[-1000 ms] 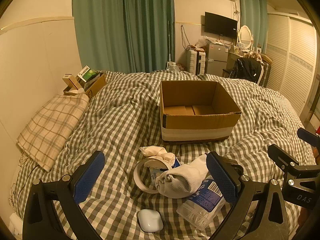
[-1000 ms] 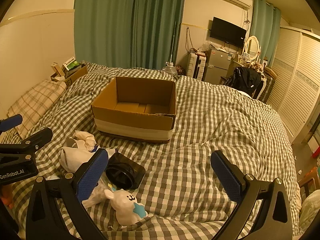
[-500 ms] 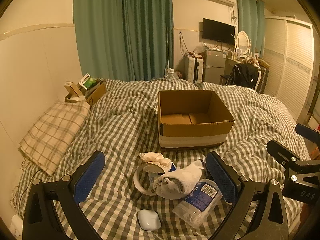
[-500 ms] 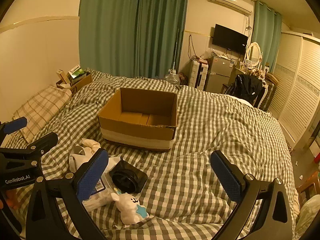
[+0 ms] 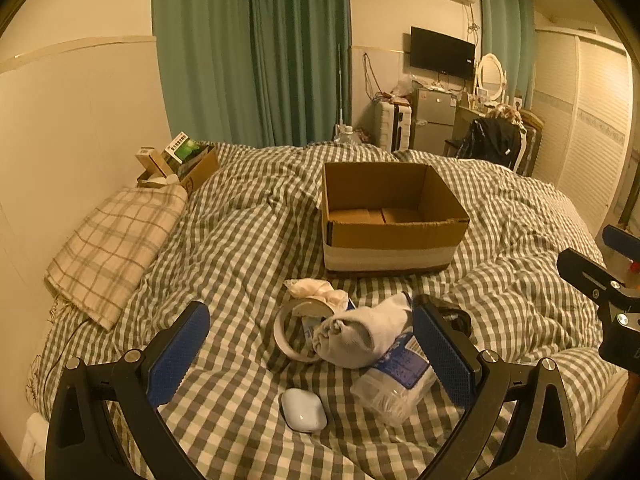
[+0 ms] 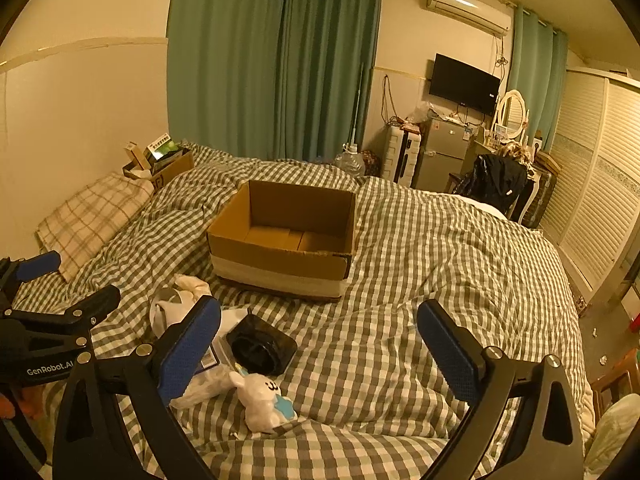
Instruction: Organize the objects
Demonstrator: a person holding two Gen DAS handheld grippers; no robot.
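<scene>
An empty open cardboard box (image 5: pixel 390 216) stands mid-bed; it also shows in the right wrist view (image 6: pixel 282 236). In front of it lies a pile: a rolled white sock (image 5: pixel 362 334), a tape ring (image 5: pixel 286 330), a crumpled cloth (image 5: pixel 316 290), a clear plastic bottle with a blue label (image 5: pixel 400 378), a white earbud case (image 5: pixel 303 410), a black holder (image 6: pixel 262 346) and a white bunny toy (image 6: pixel 264 400). My left gripper (image 5: pixel 312 356) is open above the pile. My right gripper (image 6: pixel 318 350) is open and empty, right of the pile.
The checked duvet (image 6: pixel 420 280) covers the bed. A plaid pillow (image 5: pixel 116 240) and a small carton of boxes (image 5: pixel 178 164) lie at the left wall. A fridge, a chair and a wardrobe stand at the far right.
Both grippers have drawn back and risen a little, so the box and the pile look farther away. Nothing was grasped or moved.
</scene>
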